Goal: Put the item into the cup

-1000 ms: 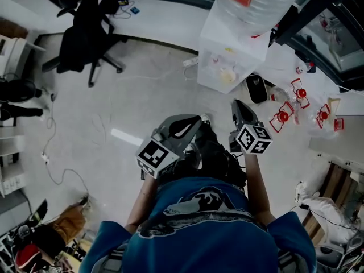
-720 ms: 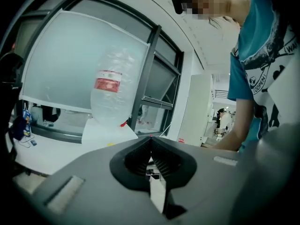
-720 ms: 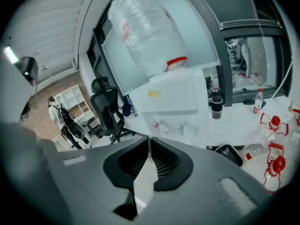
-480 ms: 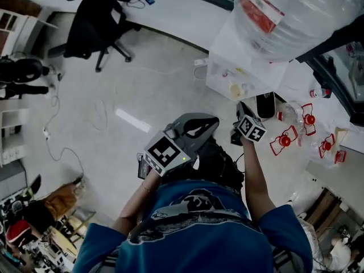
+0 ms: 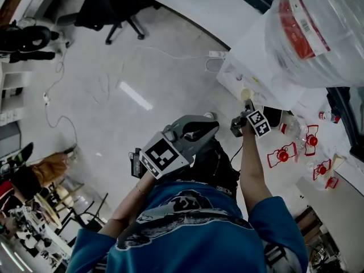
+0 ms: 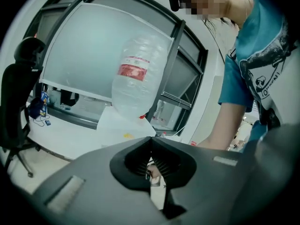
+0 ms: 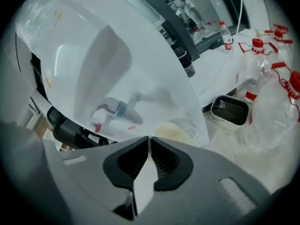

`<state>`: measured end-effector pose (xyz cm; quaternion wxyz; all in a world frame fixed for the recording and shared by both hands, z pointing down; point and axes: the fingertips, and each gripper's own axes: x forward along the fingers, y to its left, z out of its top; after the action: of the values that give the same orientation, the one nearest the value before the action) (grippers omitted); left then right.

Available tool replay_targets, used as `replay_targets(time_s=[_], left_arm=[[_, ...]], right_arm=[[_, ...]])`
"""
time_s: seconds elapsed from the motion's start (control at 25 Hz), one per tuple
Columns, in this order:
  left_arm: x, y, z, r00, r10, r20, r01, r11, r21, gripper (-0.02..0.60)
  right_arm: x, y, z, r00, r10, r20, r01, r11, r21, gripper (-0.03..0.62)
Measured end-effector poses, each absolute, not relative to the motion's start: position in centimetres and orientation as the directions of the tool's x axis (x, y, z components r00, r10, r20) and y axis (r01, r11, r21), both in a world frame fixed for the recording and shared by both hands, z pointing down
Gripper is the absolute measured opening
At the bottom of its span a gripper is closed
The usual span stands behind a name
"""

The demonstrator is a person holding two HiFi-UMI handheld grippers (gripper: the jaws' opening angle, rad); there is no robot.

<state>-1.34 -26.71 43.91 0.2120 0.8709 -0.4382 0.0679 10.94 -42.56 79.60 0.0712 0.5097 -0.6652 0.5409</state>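
Observation:
A pale yellow cup [image 7: 171,131] stands in the bay of a white water dispenser [image 7: 117,55], under its taps [image 7: 115,109]. My right gripper [image 7: 149,139] points at that bay, a short way in front of the cup, and is shut on a thin flat white item [image 7: 143,182] that hangs down between the jaws. In the head view the right gripper [image 5: 248,103] is stretched out at arm's length just short of the cup [image 5: 245,94]. My left gripper [image 5: 215,127] stays close to the body, shut with nothing in it; in its own view the left gripper [image 6: 150,142] faces the dispenser's big bottle [image 6: 136,78].
A black box-shaped container [image 7: 229,110] sits on the white counter right of the dispenser, beside clear bottles with red caps [image 7: 255,46] and red clips [image 5: 282,154]. A black office chair [image 5: 114,7] stands far off on the floor. Cables [image 5: 57,104] trail over the floor at the left.
My right gripper has reached forward to the dispenser's bay, its arm now stretched out. The left gripper stayed near the body. The head view has swung toward the dispenser.

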Motion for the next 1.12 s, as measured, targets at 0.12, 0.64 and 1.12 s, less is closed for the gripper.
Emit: replay_targets(time_s=[0.12, 0.64, 1.12], left_arm=[[-1.6, -26.9, 44.4, 0.597, -0.735, 0.32, -0.799, -0.508, 0.323, 0.003], [-1.3, -28.2, 45.1, 0.607, -0.721, 0.336, -0.792, -0.509, 0.338, 0.003], [-1.8, -27.0, 44.6, 0.654, -0.678, 0.336, -0.757, -0.586, 0.289, 0.005]], right_arm=[[11.0, -43.3, 80.9, -0.455, -0.605, 0.654, -0.719, -0.183, -0.67, 0.025], [10.9, -44.6, 81.4, -0.481, -0.634, 0.606, -0.614, -0.25, -0.748, 0.103], [11.5, -37.5, 76.5, -0.562, -0.553, 0.615, -0.716, -0.046, -0.696, 0.103]])
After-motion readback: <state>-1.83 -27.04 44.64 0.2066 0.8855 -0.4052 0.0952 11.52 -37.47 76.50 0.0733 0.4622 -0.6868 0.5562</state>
